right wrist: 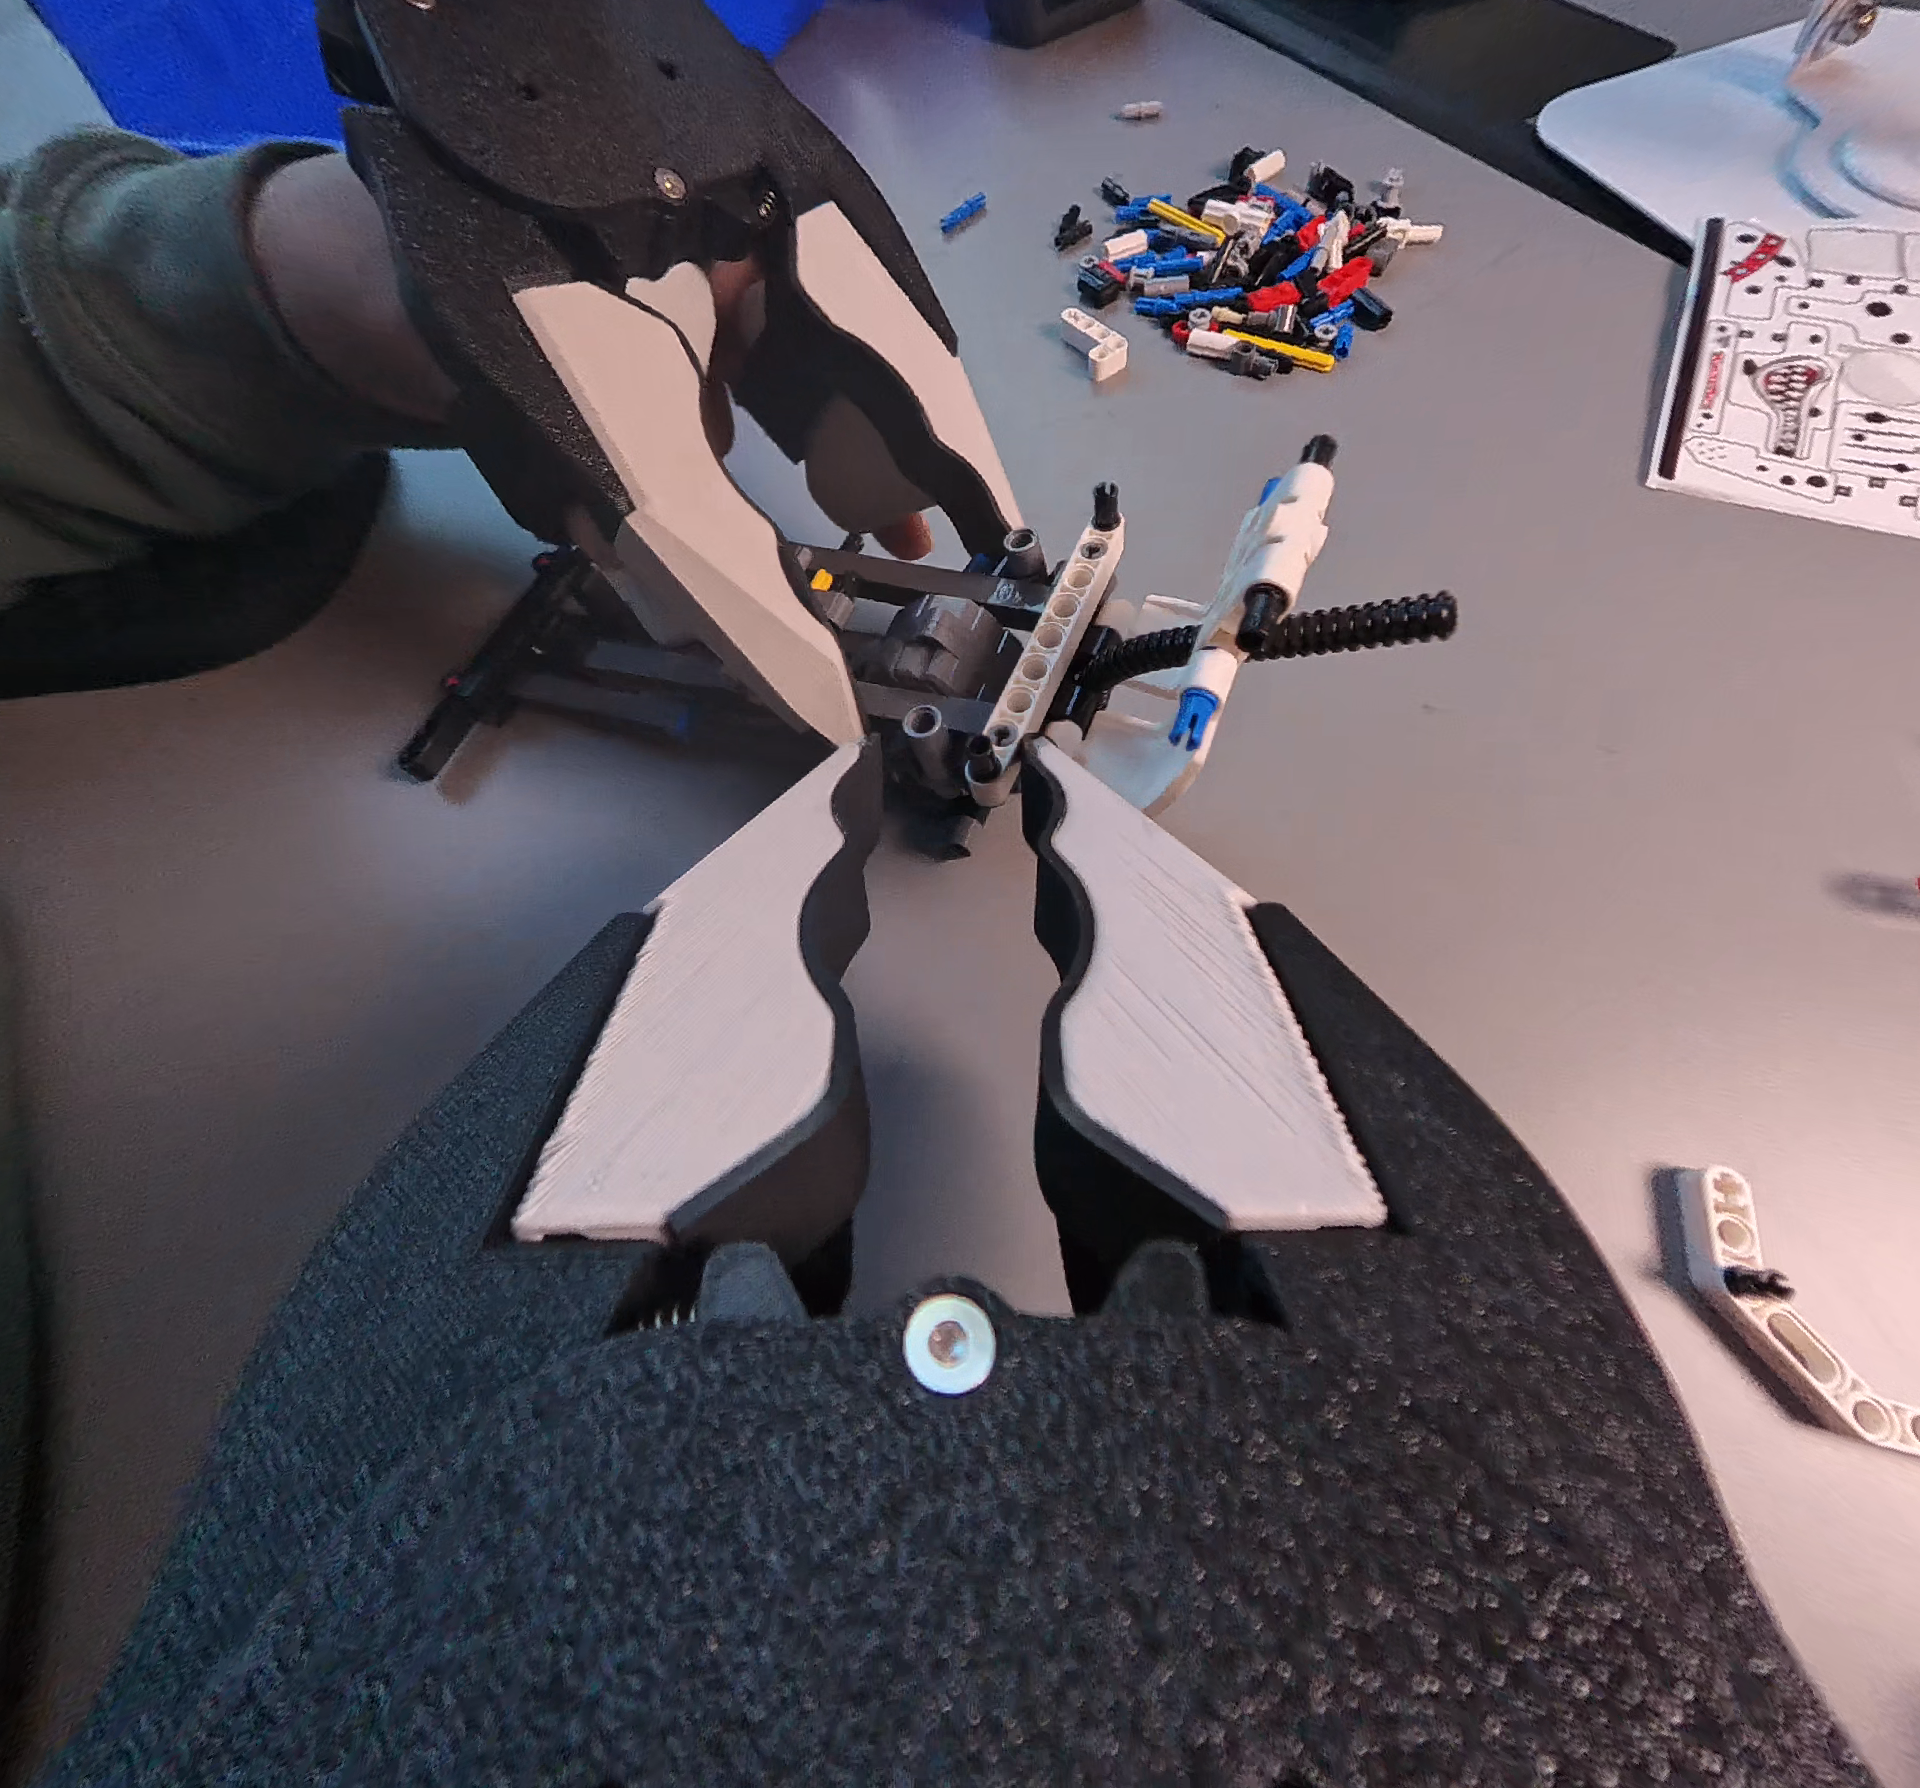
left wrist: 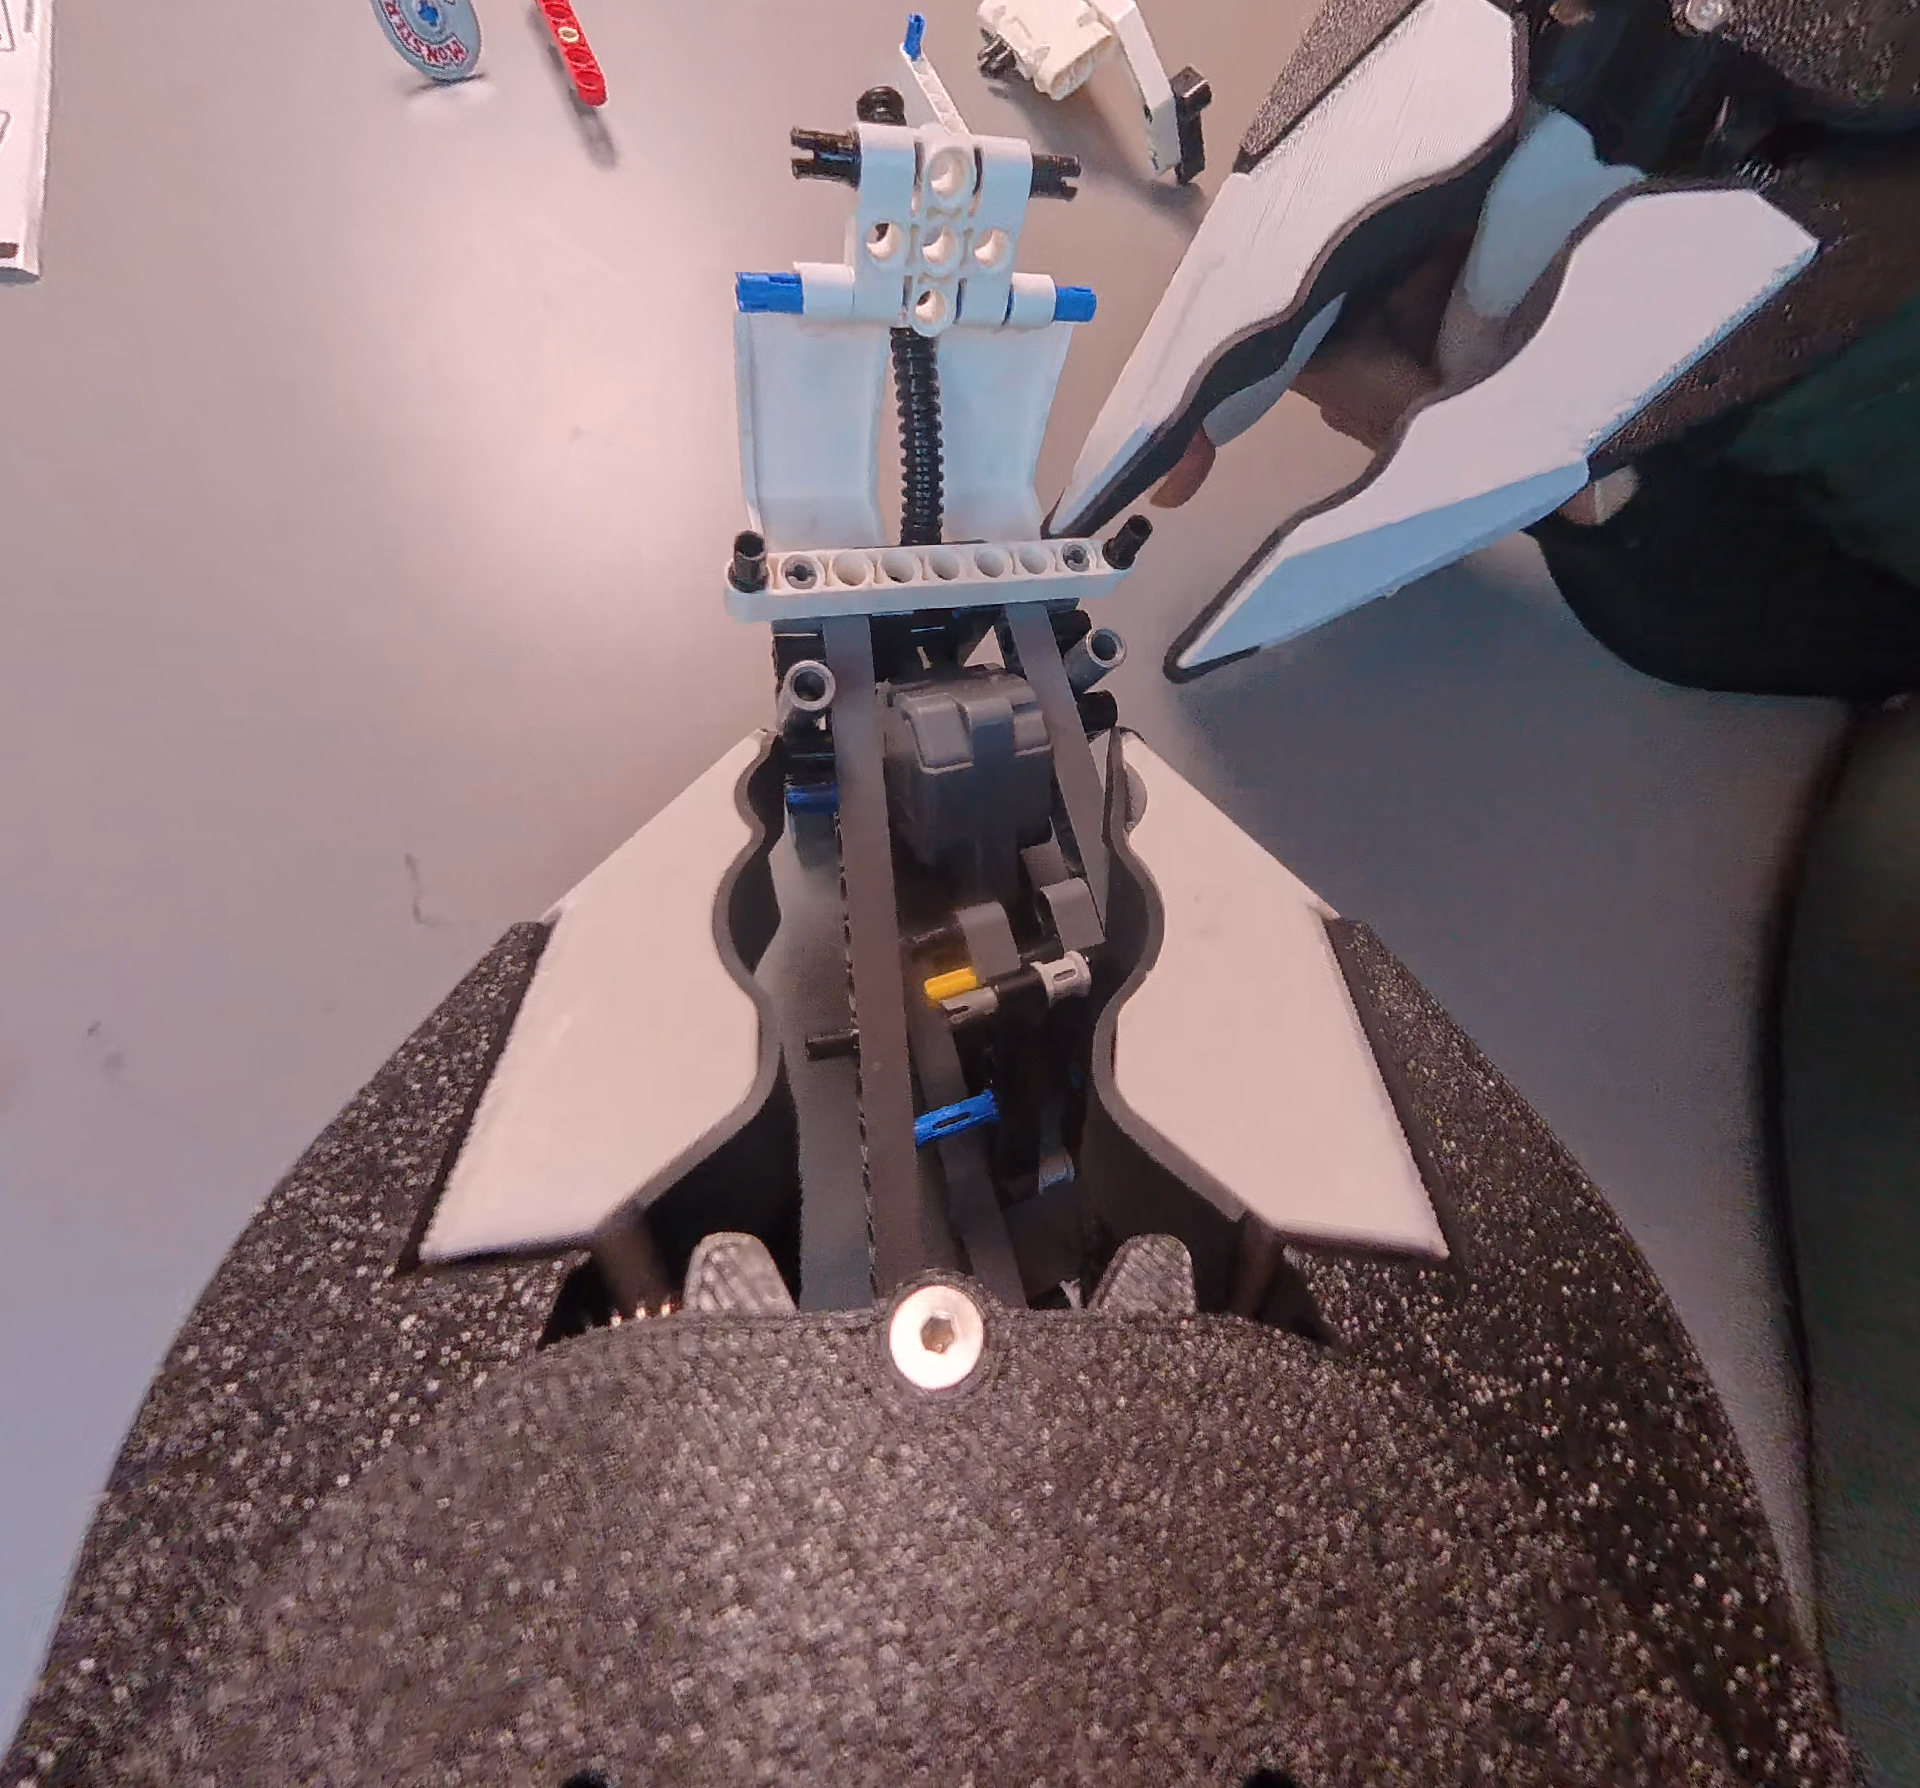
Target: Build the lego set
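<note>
A partly built black-and-white Lego chassis (left wrist: 935,533) is clamped by the left gripper (left wrist: 940,751), the right gripper (right wrist: 945,751) held open, with a heap of small loose parts (right wrist: 1242,268) left unassembled on the grey bench (right wrist: 1455,803).

Matt grey table (left wrist: 260,543); glossy plastic model (left wrist: 914,450); rough speckled black left gripper (left wrist: 940,751) with smooth white fingers (left wrist: 665,907).

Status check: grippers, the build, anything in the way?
Left gripper clamped on lego chassis. Right gripper open at white beam, empty. Nothing blocking.
</note>
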A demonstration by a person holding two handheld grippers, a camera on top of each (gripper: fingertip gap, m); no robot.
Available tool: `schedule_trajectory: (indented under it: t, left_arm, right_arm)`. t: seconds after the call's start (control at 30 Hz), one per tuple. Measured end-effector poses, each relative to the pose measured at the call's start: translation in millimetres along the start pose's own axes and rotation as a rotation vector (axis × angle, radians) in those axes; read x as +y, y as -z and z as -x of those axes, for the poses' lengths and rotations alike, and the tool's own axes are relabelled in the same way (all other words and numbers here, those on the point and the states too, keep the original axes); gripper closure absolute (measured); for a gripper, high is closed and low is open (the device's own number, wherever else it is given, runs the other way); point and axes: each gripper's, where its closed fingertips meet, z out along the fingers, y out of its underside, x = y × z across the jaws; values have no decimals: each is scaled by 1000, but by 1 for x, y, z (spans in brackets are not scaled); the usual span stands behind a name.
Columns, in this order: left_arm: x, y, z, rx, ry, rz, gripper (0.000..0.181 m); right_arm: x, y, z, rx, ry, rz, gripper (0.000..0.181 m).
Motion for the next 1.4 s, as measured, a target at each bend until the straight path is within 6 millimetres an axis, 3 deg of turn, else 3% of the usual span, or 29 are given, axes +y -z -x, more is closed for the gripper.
schedule_trajectory:
  t: [0.2,0.3,0.5,0.67,0.8,1.13,1.4]
  left_arm:
    - [5,2,-6,16,-37,36,105]
    - [6,8,-11,77,-17,34,104]
    - [10,15,-24,243,30,27,109]
    - [7,21,-13,257,69,-25,133]
    - [5,20,6,172,70,-53,148]
    - [-3,19,5,119,21,-72,175]
    - [-5,16,4,102,0,-80,181]
  right_arm:
    - [-1,-1,-12,63,90,0,161]
    - [-1,1,-24,51,124,-13,174]
    - [-3,1,-34,72,224,-6,174]
    - [-2,2,-32,59,217,-34,174]
    - [-2,3,-32,61,225,-52,174]
    - [1,8,-31,60,232,-59,174]
    - [2,15,-29,103,297,-33,174]
